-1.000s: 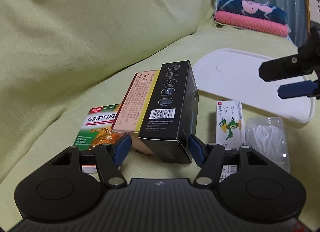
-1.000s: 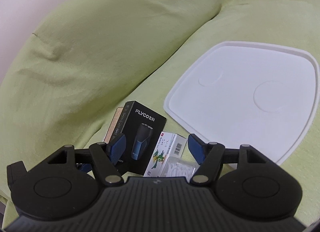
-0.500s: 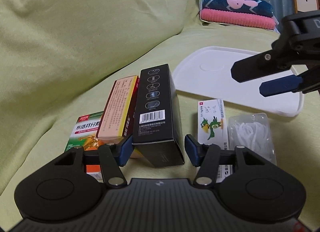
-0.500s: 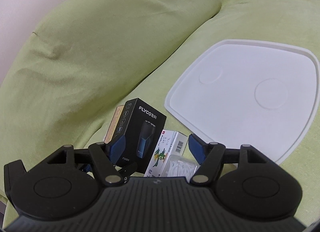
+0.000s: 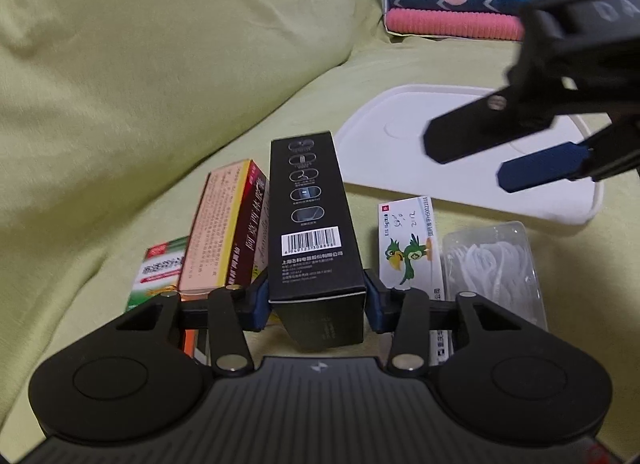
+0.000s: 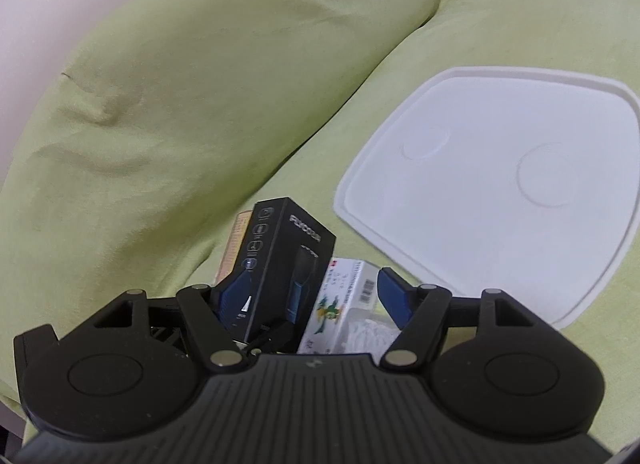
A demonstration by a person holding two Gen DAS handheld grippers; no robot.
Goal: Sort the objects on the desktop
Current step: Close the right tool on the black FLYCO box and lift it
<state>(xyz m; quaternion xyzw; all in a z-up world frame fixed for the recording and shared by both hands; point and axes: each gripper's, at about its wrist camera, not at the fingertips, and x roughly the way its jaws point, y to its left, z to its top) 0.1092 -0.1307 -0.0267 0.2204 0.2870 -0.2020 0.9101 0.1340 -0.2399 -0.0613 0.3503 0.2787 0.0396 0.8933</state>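
left gripper [image 5: 316, 300] clamped on tall black cardboard shaver box [image 5: 312, 220], frame centre, likely bound for white plastic tray [image 5: 384, 160] upper right | right gripper [image 6: 314, 296] jaws apart, empty

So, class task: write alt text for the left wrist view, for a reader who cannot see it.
The left claw grips a black box on a green sofa. Medicine boxes lie beside it, with a white tray beyond and the open right claw hovering over the tray.

Black box [image 5: 314, 224] with white barcode, white tray [image 5: 384, 160], yellow-green sofa [image 5: 160, 64].
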